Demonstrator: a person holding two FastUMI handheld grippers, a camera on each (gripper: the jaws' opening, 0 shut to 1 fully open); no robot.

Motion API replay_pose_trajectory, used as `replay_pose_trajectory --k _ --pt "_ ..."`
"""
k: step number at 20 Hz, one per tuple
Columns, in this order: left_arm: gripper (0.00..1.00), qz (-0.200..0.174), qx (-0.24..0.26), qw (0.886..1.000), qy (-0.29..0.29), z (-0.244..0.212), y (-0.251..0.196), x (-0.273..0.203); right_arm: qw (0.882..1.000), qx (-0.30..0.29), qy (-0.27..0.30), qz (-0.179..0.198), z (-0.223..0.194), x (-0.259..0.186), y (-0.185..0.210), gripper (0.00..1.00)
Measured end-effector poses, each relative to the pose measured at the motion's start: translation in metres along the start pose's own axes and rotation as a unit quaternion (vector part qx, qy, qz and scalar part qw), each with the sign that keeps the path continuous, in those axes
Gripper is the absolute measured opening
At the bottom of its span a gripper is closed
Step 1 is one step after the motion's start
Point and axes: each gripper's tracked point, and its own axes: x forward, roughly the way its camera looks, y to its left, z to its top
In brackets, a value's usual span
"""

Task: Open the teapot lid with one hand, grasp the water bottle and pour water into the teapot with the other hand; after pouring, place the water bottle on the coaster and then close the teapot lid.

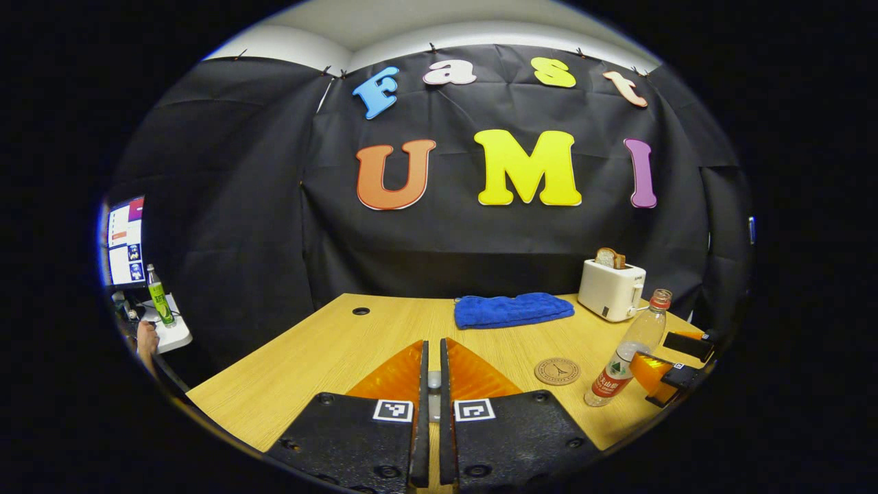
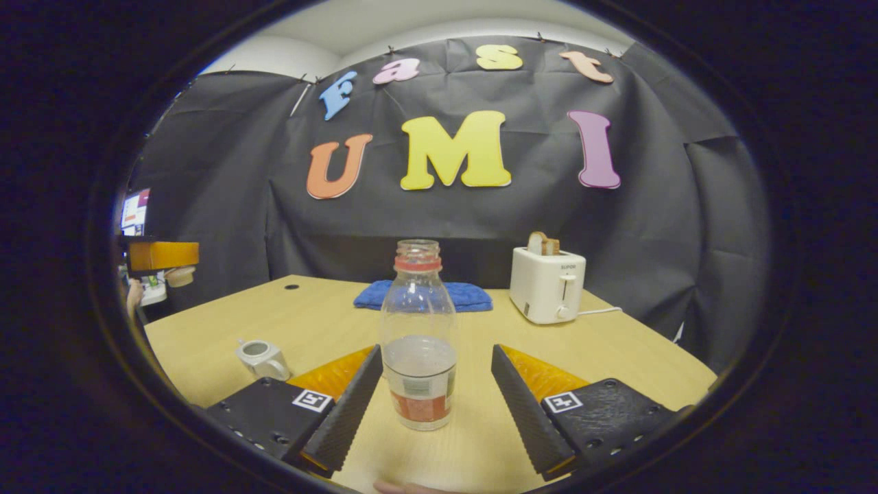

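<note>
My right gripper (image 2: 436, 351) is open, a finger on either side of the uncapped water bottle (image 2: 418, 343), which stands on the wooden table (image 2: 617, 357) about a third full. The left gripper view has the same bottle (image 1: 627, 357) at the right with the right gripper (image 1: 669, 367) around it, beside a round cork coaster (image 1: 557, 371). My left gripper (image 1: 433, 343) is shut on the small grey knob of the teapot lid (image 1: 434, 379). In the right gripper view the left gripper (image 2: 164, 257) hangs high at the left with the lid (image 2: 180, 276) under it. The pale teapot (image 2: 263, 357) sits open on the table.
A folded blue towel (image 1: 513, 309) lies at the back of the table, and a white toaster (image 1: 610, 288) with a slice of bread stands at the back right. Off the table's left edge are a monitor (image 1: 125, 240), a green bottle (image 1: 159, 296) and a person's hand (image 1: 145, 339).
</note>
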Motion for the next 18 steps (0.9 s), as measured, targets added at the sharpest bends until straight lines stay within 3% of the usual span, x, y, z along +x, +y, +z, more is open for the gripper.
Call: replay_pose_trajectory --k 3,8,10,14,18 --pt "0.08 -0.001 -0.001 1.000 0.004 -0.001 0.004 0.005 1.000 0.008 0.005 0.014 -0.006 0.014 0.010 0.96" --pt "0.08 -0.008 -0.007 1.000 0.016 -0.006 0.012 0.010 0.999 -0.034 -0.015 -0.014 0.005 0.026 0.012 0.95" --pt "0.08 -0.004 -0.003 1.000 0.018 -0.007 0.016 0.013 0.999 -0.037 -0.011 -0.021 0.005 0.031 0.013 0.83" --pt "0.08 -0.010 0.001 1.000 0.026 -0.010 0.020 0.015 0.999 -0.038 -0.004 -0.027 0.002 0.038 0.016 0.77" --pt "0.08 -0.007 0.010 1.000 0.025 -0.009 0.029 0.015 0.996 -0.082 0.000 -0.038 0.012 0.039 0.021 0.76"
